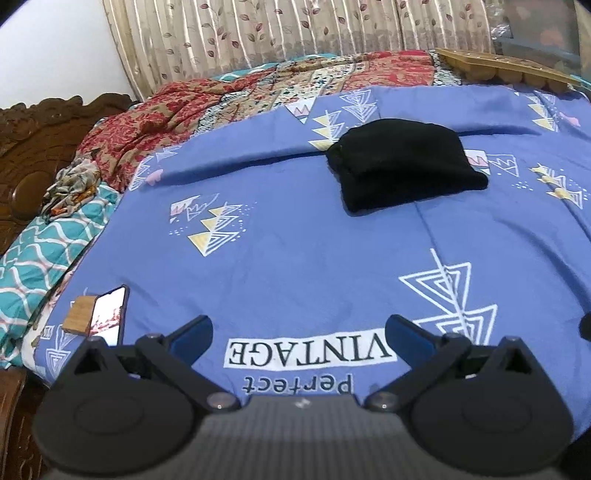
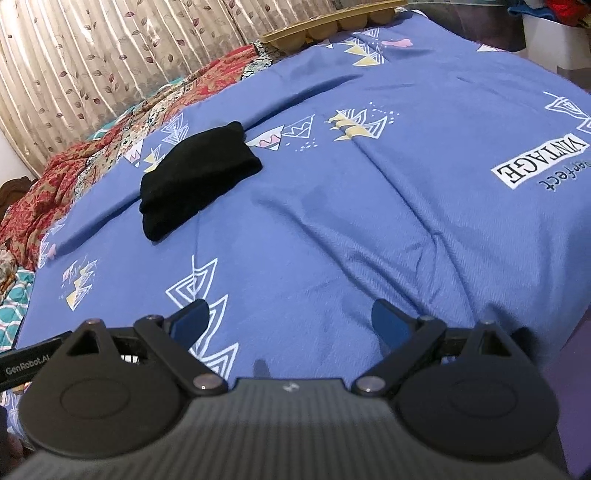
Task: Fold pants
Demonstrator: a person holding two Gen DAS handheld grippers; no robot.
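The black pants (image 1: 404, 166) lie folded into a compact bundle on the blue patterned bedsheet (image 1: 295, 251), far ahead of both grippers. From the right wrist the same pants (image 2: 197, 181) sit to the upper left on the bedsheet (image 2: 369, 221). My left gripper (image 1: 299, 330) is open near the front edge of the bed, above the "VINTAGE" print, with nothing between its blue-padded fingers. Equally open and empty, my right gripper (image 2: 290, 314) hovers over bare sheet well short of the pants.
A phone (image 1: 109, 314) and a small wooden block (image 1: 79, 314) lie at the bed's left front. Red patterned cloth (image 1: 177, 107) is heaped at the far left. A tan tray (image 1: 502, 68) sits at the far right, curtains (image 1: 295, 29) behind.
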